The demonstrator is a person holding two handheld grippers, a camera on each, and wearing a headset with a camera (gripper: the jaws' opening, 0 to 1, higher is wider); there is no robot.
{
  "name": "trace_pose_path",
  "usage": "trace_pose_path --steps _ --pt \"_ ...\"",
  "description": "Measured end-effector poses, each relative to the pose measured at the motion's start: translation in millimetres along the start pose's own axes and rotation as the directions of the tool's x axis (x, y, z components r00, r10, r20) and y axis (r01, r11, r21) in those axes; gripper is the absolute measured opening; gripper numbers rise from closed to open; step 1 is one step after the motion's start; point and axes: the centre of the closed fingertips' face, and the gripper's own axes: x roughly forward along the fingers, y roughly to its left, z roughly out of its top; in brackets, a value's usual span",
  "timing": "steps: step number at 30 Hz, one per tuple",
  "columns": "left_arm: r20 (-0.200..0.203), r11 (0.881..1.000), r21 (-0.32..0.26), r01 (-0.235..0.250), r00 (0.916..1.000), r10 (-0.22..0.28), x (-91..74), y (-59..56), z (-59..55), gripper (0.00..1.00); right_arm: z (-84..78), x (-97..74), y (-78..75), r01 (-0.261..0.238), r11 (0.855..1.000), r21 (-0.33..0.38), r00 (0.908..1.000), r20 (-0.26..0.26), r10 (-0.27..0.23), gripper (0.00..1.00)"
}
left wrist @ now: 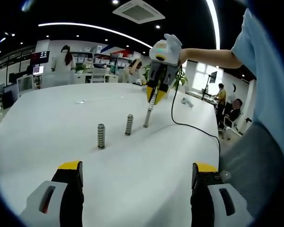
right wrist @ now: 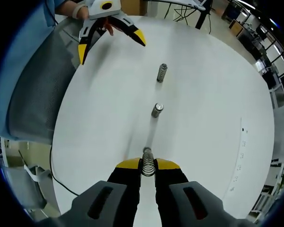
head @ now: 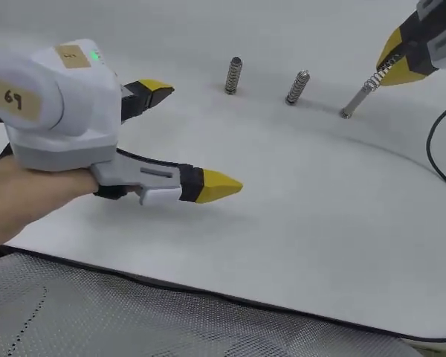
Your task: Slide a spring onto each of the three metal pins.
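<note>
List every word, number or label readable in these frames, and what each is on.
"69": handwritten on a tan sticker on the white housing of the left gripper.
Smaller tan sticker on top of that housing: mark too small to read.
Printed marks on the white table, right gripper view: too small to read.
Office screens, left gripper view: too blurred to read.

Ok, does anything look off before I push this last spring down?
Only the third pin: it leans toward the right gripper, while the other two pins stand straighter. Its spring sits just at the tip, clamped in the jaws. Nothing looks damaged.
</note>
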Motion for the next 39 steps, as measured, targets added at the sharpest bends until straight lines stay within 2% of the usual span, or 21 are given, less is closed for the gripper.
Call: trace_pose_path --steps 11,39 --pt "0.003 1.0 -0.008 -0.002 1.0 0.002 0.3 1.1 0.2 0.92 -1.2 7.8 -0.1 -0.012 1.0 -0.01 0.9999 -0.013 0.012 0.08" --pt "-0.001 1.0 -0.027 -0.008 1.0 0.008 -2.5 3.7 -2.4 0.91 -5.6 46.3 -0.3 -0.045 0.999 -0.017 0.9979 -0.047 0.044 0.08"
